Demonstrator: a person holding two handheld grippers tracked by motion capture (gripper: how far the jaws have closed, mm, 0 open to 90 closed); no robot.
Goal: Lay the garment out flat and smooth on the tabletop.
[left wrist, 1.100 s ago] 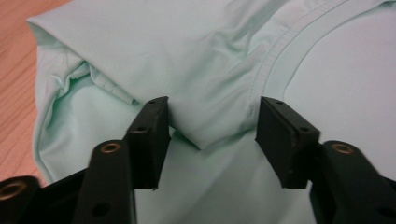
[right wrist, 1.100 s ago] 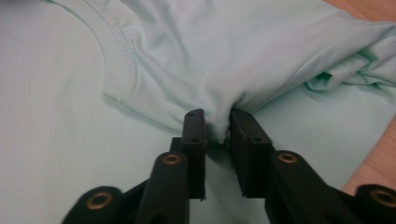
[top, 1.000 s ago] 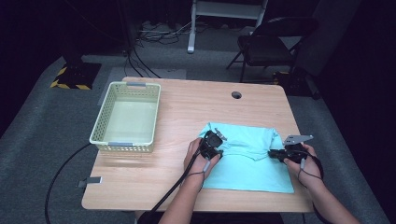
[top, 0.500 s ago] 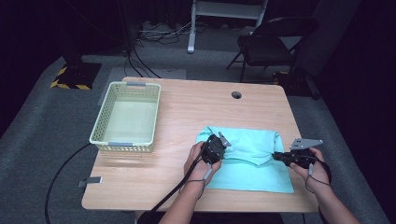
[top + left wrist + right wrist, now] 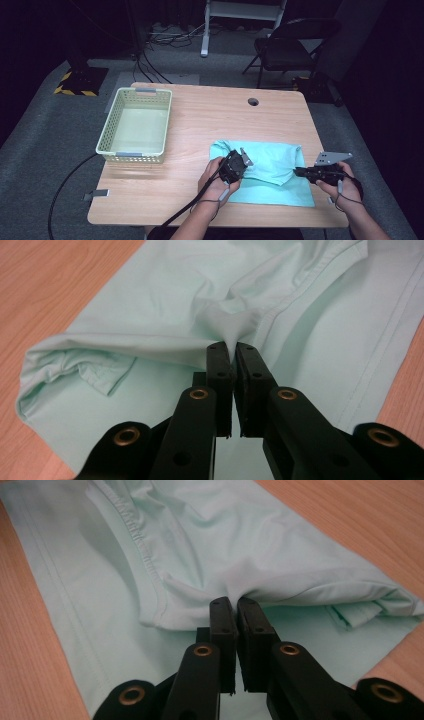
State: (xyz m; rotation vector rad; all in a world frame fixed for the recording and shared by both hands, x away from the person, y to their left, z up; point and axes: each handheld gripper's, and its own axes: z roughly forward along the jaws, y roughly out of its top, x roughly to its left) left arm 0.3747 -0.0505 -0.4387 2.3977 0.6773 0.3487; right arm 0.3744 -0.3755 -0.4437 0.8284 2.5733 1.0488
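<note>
The mint-green garment is lying on the near right part of the desk, its upper layer partly folded over. The left gripper is pinching a peak of the cloth, its fingers having just been closing onto the fabric. The right gripper is clamping a fold at the garment's right edge, fingers nearly touching. The pale basket is sitting well apart on the desk's left side.
</note>
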